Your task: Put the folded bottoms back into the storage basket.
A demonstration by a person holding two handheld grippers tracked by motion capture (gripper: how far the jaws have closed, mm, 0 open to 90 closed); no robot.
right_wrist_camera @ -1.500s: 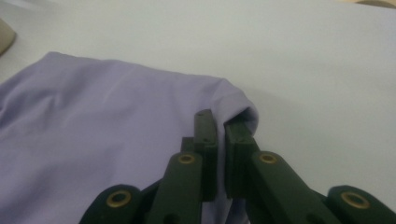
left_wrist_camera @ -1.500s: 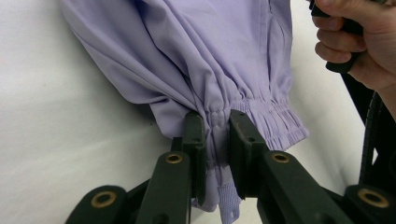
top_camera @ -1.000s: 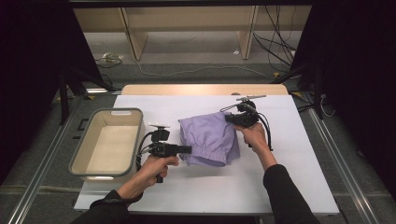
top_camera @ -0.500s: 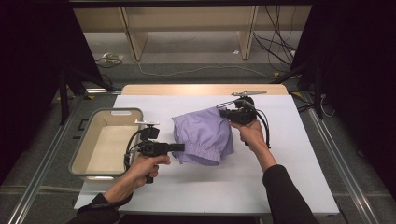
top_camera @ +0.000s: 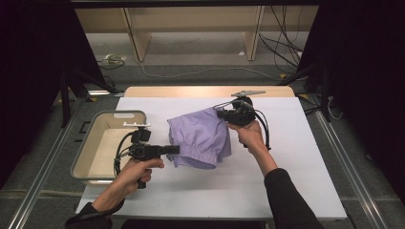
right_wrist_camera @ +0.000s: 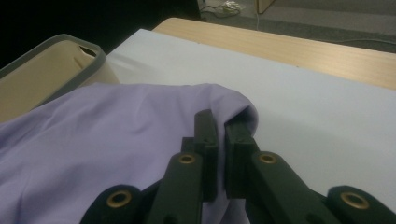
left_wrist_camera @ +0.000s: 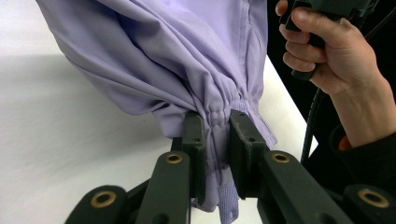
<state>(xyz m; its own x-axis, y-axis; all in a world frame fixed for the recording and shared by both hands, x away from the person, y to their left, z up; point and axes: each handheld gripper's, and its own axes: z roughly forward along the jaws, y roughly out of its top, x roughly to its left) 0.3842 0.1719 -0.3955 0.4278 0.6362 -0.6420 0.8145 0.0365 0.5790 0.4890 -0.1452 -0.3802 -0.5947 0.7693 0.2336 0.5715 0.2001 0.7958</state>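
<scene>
Over white table (top_camera: 296, 181), lilac garment (top_camera: 200, 136) between both tools' clamped jaws

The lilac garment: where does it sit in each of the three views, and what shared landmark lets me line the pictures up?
High view: lilac garment hangs mid-table between the two claws, right of the beige bin.
Left gripper view: fills the upper middle, its gathered elastic edge pinched between the jaws.
Right gripper view: spreads across the lower left, a fold clamped in the jaws.
Shared landmark: the white table cover, seen in every view.
</scene>
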